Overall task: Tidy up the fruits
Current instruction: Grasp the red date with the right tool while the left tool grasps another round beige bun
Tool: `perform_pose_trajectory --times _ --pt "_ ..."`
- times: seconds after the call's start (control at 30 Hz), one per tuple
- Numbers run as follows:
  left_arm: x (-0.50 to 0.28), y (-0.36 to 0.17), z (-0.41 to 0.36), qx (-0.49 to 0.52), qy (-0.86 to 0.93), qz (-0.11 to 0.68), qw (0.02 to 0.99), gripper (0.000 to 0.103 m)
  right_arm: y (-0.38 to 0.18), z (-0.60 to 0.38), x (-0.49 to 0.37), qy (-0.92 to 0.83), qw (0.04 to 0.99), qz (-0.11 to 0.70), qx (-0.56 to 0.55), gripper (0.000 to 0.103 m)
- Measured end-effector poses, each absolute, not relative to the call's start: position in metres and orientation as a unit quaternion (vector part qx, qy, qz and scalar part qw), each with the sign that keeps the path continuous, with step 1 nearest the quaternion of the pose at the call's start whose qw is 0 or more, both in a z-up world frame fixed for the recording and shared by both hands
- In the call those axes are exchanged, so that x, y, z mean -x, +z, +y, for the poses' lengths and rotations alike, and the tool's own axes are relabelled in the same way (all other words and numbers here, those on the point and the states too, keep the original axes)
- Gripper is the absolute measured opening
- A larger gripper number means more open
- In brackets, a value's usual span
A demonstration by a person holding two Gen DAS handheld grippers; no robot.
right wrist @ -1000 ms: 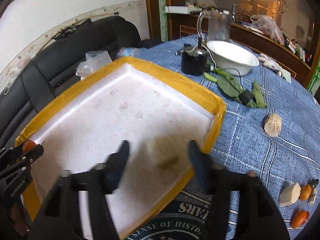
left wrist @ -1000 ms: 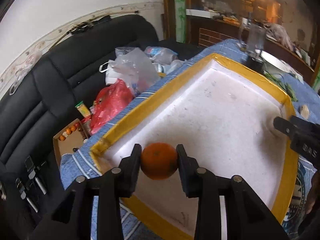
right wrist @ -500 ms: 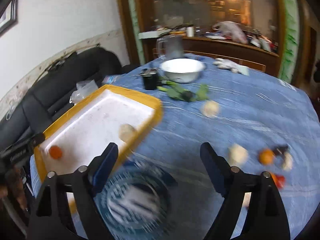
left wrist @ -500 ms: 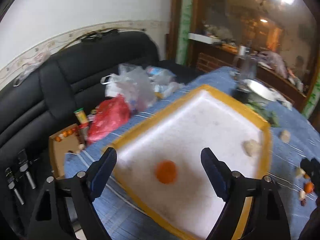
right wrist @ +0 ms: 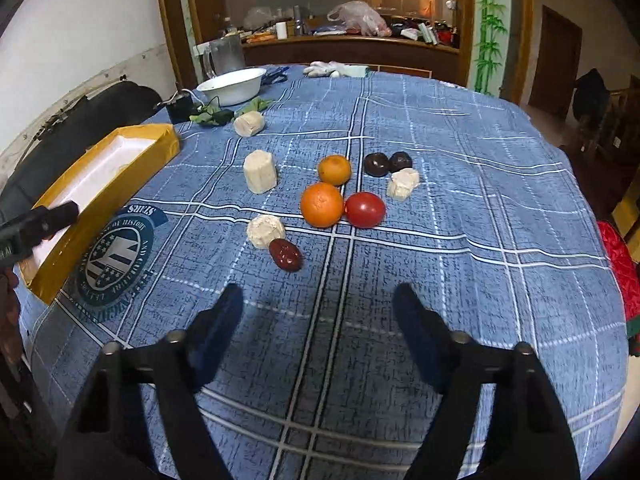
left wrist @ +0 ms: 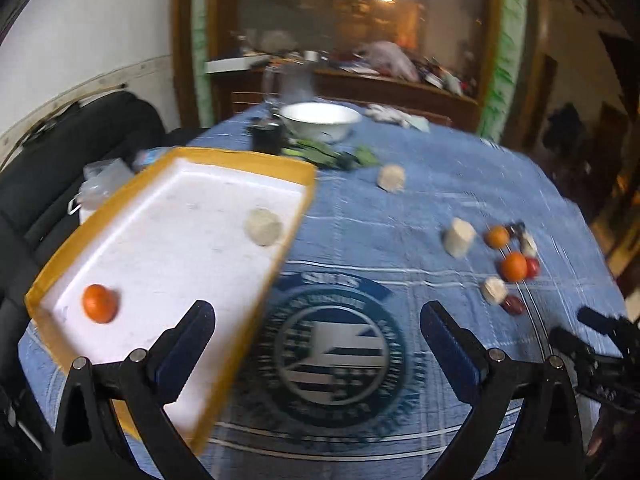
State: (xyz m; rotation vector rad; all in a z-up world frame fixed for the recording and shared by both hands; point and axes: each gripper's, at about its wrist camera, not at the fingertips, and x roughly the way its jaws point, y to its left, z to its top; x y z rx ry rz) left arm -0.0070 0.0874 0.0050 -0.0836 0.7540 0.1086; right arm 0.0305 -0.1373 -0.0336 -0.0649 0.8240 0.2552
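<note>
Yellow-rimmed white tray [left wrist: 240,162] holds a small orange [left wrist: 99,303] near its front corner and a pale chunk [left wrist: 263,227] by its right wall. A second ago the left gripper [left wrist: 316,338] clasped that orange; now it is empty, jaws wide. Right gripper [right wrist: 318,316], also spread, faces the fruit cluster [right wrist: 322,204] on the blue tablecloth [right wrist: 460,152].

blue checked table [right wrist: 460,240] carries tray [right wrist: 100,208], loose fruit [right wrist: 322,205], bowl [right wrist: 232,86].
</note>
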Motion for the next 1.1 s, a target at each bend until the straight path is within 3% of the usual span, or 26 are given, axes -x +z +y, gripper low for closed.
perform_pose_trajectory --times 0.23,0.3,0.37,0.4,0.67,0.8,0.87,0.93,1.07,1.1 --pt "-0.009 0.0 0.067 0.023 0.034 0.377 0.925 0.102 -0.048 -0.113 -0.065 0.157 0.89 0.424 0.065 0.045" --pt "-0.012 -0.002 0.069 0.024 0.036 0.379 0.924 0.102 -0.053 -0.106 -0.072 0.163 0.885 0.43 0.076 0.043" --pt "-0.016 -0.004 0.068 0.031 0.034 0.381 0.923 0.102 -0.057 -0.101 -0.078 0.166 0.881 0.435 0.087 0.033" --pt "-0.017 -0.005 0.066 0.032 0.033 0.382 0.923 0.102 -0.059 -0.1 -0.079 0.17 0.878 0.438 0.088 0.021" --pt "-0.038 -0.015 0.024 0.007 -0.016 0.396 0.918 0.102 -0.055 -0.13 -0.067 0.155 0.884 0.436 0.062 0.021" --pt "-0.05 -0.025 -0.015 -0.012 -0.063 0.407 0.911 0.096 -0.051 -0.166 -0.061 0.125 0.895 0.427 0.013 0.021" --pt "-0.057 -0.034 -0.035 -0.023 -0.089 0.422 0.902 0.088 -0.05 -0.179 -0.059 0.116 0.898 0.424 -0.006 0.021" --pt "-0.064 -0.041 -0.049 -0.038 -0.097 0.427 0.898 0.069 -0.051 -0.188 -0.059 0.108 0.9 0.422 -0.019 0.021" --pt "-0.073 -0.05 -0.059 -0.051 -0.099 0.43 0.896 0.046 -0.049 -0.195 -0.059 0.11 0.902 0.416 -0.037 0.021" --pt "-0.074 -0.05 -0.058 -0.05 -0.1 0.43 0.896 0.029 -0.048 -0.194 -0.058 0.114 0.903 0.412 -0.039 0.021"
